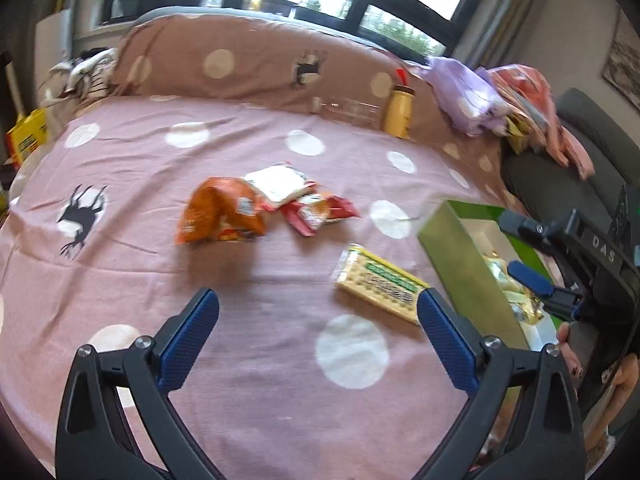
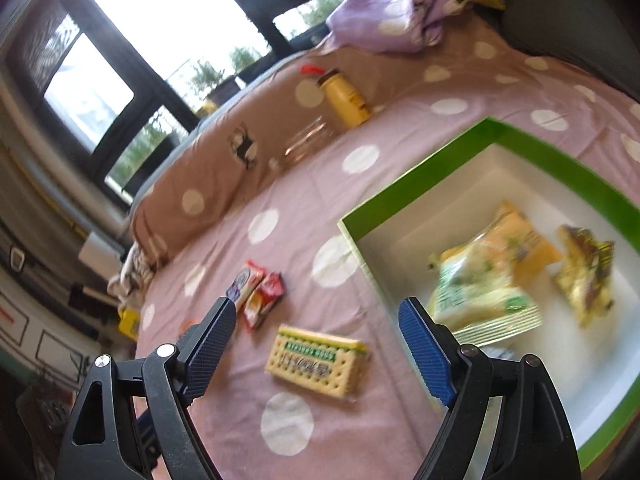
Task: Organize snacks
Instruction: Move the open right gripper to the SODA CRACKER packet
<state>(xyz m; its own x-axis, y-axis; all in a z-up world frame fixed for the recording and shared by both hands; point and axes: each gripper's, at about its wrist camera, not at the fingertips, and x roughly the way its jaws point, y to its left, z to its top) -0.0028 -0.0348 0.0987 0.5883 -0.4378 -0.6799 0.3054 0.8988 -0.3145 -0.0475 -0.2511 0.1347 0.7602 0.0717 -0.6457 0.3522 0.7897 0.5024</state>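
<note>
The cracker pack [image 1: 380, 283] lies flat on the bed [image 1: 248, 336], ahead of the left gripper [image 1: 318, 316], just beside its right finger, untouched. Both the left and the right gripper [image 2: 316, 344] stand wide apart, empty. Three more packets [image 1: 264, 204] lie farther off; the green box [image 2: 460, 168] holds about three snacks.

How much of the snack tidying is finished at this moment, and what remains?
Done: several yellow and green snack packets already lie inside the green-rimmed white box. In hand: nothing; the left gripper and right gripper are both open and empty. Left: the yellow cracker pack, orange crinkled bag, white pouch and red packets on the pink dotted cloth.
</note>
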